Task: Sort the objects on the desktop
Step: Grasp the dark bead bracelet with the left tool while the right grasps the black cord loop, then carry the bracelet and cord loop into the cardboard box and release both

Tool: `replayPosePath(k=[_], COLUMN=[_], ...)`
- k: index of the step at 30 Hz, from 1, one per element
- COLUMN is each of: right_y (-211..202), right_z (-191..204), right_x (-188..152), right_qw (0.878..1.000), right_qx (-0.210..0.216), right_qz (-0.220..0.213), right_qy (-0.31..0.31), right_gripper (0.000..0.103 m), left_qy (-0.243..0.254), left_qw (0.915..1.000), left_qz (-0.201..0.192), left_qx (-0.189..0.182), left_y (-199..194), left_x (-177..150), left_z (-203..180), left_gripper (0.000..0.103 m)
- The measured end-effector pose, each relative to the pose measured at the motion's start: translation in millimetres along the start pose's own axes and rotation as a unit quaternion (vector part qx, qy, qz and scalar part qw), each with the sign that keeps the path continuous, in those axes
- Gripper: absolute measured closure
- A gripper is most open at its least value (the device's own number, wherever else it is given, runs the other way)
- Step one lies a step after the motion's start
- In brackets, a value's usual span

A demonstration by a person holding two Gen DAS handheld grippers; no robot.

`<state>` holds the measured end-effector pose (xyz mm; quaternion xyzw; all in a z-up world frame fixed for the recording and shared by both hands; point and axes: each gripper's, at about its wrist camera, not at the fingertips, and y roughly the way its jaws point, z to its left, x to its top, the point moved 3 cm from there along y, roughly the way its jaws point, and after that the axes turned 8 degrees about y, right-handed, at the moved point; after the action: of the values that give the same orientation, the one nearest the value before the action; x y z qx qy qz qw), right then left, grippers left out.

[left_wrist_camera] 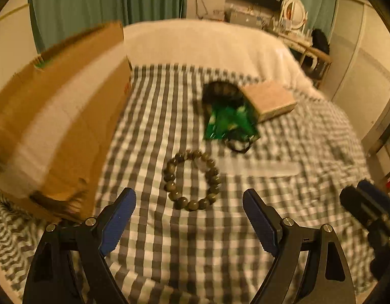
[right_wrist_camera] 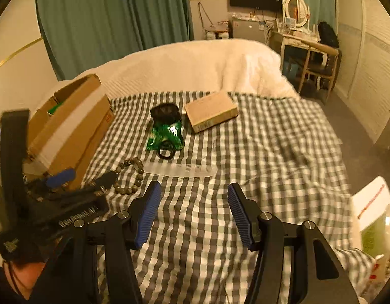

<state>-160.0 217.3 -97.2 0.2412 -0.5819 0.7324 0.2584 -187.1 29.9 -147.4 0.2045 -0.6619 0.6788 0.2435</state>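
The left tool (left_wrist_camera: 189,204), jaws spread and empty, is lining up on the bead bracelet (left_wrist_camera: 191,180) at twelve o'clock; next, closing on its near beads, then the cardboard box (left_wrist_camera: 68,116) at ten o'clock.

The left gripper (left_wrist_camera: 189,214) and the right gripper (right_wrist_camera: 194,206) look alike: black angular arms, round silver screws at the joints, and ribbed blue pads (right_wrist_camera: 148,214) on the fingers. Exposed coil springs show along the left gripper's black side.
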Motion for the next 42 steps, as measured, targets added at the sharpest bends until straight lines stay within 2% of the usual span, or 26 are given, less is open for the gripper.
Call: replayPosePath(k=[4, 6, 8, 9, 11, 12, 15, 16, 17, 18, 20, 21, 23, 27, 34, 42], right_y=[37.8, 59.6, 79.7, 89.8, 107.8, 118.3, 142.1, 152.2, 159.6, 165.1, 176.0, 177.5, 179.1, 171.9, 135.5, 66.4], right_z=[6.7, 13.4, 21.5, 26.0, 33.7, 35.7, 33.5, 30.8, 28.7, 28.0, 26.4, 27.2, 29.5, 26.9, 29.5, 25.7], right_x=[4.3, 12.1, 20.2, 25.7, 34.7, 37.3, 33.9, 30.3, 28.6, 28.1, 27.2, 26.4, 23.7, 25.8, 35.9, 25.7], right_qw=[1.000, 0.999, 0.998, 0.998, 0.997, 0.996, 0.993, 0.992, 0.991, 0.991, 0.989, 0.989, 0.990, 0.991, 0.993, 0.996], right_qx=[0.023, 0.041, 0.054, 0.060, 0.078, 0.090, 0.115, 0.122, 0.125, 0.126, 0.137, 0.137, 0.129, 0.127, 0.120, 0.090], right_qz=[0.002, 0.005, 0.010, 0.011, 0.008, 0.008, 0.023, 0.033, 0.040, 0.043, 0.056, 0.055, 0.056, 0.051, 0.014, 0.005], right_qy=[-0.006, -0.009, -0.018, -0.023, -0.025, -0.019, -0.001, 0.004, 0.006, 0.009, 0.017, 0.016, 0.005, 0.009, -0.002, -0.007], right_gripper=[0.049, 0.049, 0.049, 0.049, 0.049, 0.049, 0.049, 0.049, 0.053, 0.063, 0.075, 0.085, 0.097, 0.100, 0.100, 0.100], left_qy=[-0.011, -0.013, -0.021, -0.021, -0.017, -0.016, -0.041, -0.046, -0.047, -0.046, -0.041, -0.040, -0.046, -0.058, -0.037, -0.043], left_qw=[0.9999, 0.9997, 0.9996, 0.9996, 0.9997, 0.9998, 0.9990, 0.9987, 0.9986, 0.9987, 0.9989, 0.9989, 0.9985, 0.9977, 0.9968, 0.9907], left_qz=[0.011, 0.022, 0.012, 0.002, -0.004, 0.003, 0.002, 0.003, 0.003, 0.004, 0.001, 0.000, -0.002, -0.006, -0.052, -0.107], left_qx=[0.001, -0.004, -0.014, -0.017, -0.018, -0.011, -0.018, -0.021, -0.022, -0.022, -0.022, -0.023, -0.028, -0.037, -0.047, -0.072], left_y=[30.3, 46.6, 52.5, 52.8, 54.8, 58.7, 63.4, 63.9, 64.6, 65.1, 65.4, 64.7, 66.3, 60.9, 16.8, -38.3], left_x=[-5.9, -8.6, -9.4, -9.1, -6.7, -5.9, -5.4, -4.2, -3.6, -2.7, -2.2, -2.7, -2.2, -0.6, 13.6, 34.4], left_z=[9.1, 12.4, 16.4, 17.3, 18.3, 19.5, 28.7, 30.2, 30.3, 29.3, 27.0, 26.6, 27.9, 29.8, 20.5, 23.4], left_gripper=[0.014, 0.018, 0.019, 0.026, 0.056, 0.077, 0.090, 0.091, 0.091, 0.091, 0.091, 0.091, 0.091, 0.092, 0.092, 0.092])
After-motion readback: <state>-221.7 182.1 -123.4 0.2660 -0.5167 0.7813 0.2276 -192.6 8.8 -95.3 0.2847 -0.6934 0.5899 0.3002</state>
